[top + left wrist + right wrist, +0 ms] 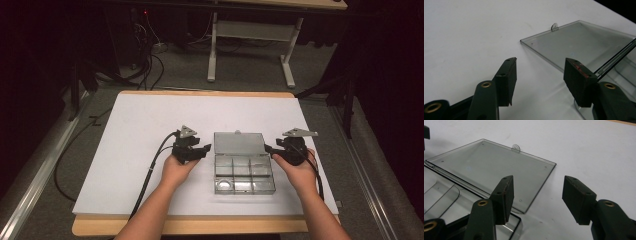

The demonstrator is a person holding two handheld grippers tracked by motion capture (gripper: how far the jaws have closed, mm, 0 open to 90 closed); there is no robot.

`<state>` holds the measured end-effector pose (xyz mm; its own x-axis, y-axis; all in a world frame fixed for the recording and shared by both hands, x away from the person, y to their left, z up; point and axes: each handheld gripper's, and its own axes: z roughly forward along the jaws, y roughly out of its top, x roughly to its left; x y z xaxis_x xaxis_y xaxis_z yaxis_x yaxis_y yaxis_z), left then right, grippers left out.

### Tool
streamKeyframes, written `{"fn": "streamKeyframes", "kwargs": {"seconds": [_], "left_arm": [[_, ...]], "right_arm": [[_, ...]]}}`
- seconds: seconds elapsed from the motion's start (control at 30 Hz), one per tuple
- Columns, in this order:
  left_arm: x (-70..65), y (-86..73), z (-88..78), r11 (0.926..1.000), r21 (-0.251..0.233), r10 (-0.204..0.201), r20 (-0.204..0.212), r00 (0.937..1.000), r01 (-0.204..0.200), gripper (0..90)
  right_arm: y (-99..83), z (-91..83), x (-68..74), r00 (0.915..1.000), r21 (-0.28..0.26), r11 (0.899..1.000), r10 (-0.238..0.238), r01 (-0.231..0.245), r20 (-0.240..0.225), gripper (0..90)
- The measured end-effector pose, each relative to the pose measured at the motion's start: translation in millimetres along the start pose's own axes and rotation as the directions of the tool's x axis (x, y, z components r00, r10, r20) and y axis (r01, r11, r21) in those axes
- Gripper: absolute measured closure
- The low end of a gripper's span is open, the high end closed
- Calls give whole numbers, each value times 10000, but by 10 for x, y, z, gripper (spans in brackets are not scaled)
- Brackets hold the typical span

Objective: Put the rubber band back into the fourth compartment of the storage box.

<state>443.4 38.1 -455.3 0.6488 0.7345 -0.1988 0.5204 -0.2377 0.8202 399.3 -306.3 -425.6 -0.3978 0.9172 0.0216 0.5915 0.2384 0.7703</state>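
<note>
- The clear plastic organizer box (244, 176) lies open near the middle of the white tabletop (140, 150). Its flat lid (239, 143) is folded back on the far side, and the tray with compartments is on the side near the person.
- The long axis of the box, counted with its open lid, runs away from the person. The hinge line crosses it from left to right.
- The left gripper (200, 150) is just beside the left edge of the box, about level with the hinge. Its fingers (507, 80) are spread apart with nothing between them.
- In the left gripper view, the lid (579, 45) lies ahead and to the right of the fingers, with its small hanging tab (554, 27) at the far edge.
- The right gripper (270, 148) is just beside the right edge of the box, also level with the hinge. Its fingers (504, 197) are released too, and they hold nothing.
- In the right gripper view, the lid (491, 170) lies ahead and to the left, and its near corner sits between the two fingers.
- Both hands are about equally near to the box. I judge that the lid is the part to take next, and each gripper must turn inward to reach it.
</note>
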Motion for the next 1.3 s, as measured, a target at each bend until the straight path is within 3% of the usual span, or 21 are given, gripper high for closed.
{"fn": "streamKeyframes", "kwargs": {"seconds": [0.17, 0.33, 0.5, 0.77, 0.87, 1.0, 1.1, 1.2, 1.23, 1.3], "left_arm": [[-60, 58, 94, 9999, 117, 33, 121, 9999, -34, 426], [-99, 47, 199, 9988, 458, -164, 387, 9991, 146, 398], [-148, 46, 267, 9984, 363, -461, 711, 9964, 436, 385], [-110, -2, 373, 9902, 770, -1258, 1261, 9840, 1167, 351], [-69, -38, 396, 9825, 777, -1795, 1529, 9718, 1692, 339], [-56, -52, 422, 9764, 852, -2112, 1799, 9607, 1987, 331], [-34, -61, 463, 9647, 1031, -2596, 2143, 9416, 2425, 325], [-19, -76, 492, 9580, 1106, -2842, 2413, 9279, 2646, 322], [-20, -76, 495, 9566, 1128, -2889, 2449, 9255, 2688, 330], [-32, -72, 493, 9569, 1120, -2877, 2398, 9272, 2679, 332]], "right_arm": [[68, 130, 40, 9999, 291, 9995, 81, -77, -139, 421], [100, 213, 60, 9992, 597, 9980, 211, -192, -325, 415], [85, 245, 53, 9990, 801, 9963, 348, -324, -289, 398], [5, 367, 7, 9958, 972, 9923, 809, -764, -428, 382], [-55, 387, -54, 9885, 849, 9884, 1326, -1263, -734, 369], [-79, 411, -109, 9764, 913, 9798, 1874, -1780, -1074, 350], [-85, 436, -136, 9687, 966, 9749, 2123, -2008, -1288, 344], [-99, 461, -155, 9597, 987, 9698, 2362, -2230, -1524, 345], [-107, 472, -162, 9554, 962, 9678, 2459, -2326, -1637, 345], [-117, 494, -171, 9482, 959, 9649, 2584, -2443, -1845, 345]]}}
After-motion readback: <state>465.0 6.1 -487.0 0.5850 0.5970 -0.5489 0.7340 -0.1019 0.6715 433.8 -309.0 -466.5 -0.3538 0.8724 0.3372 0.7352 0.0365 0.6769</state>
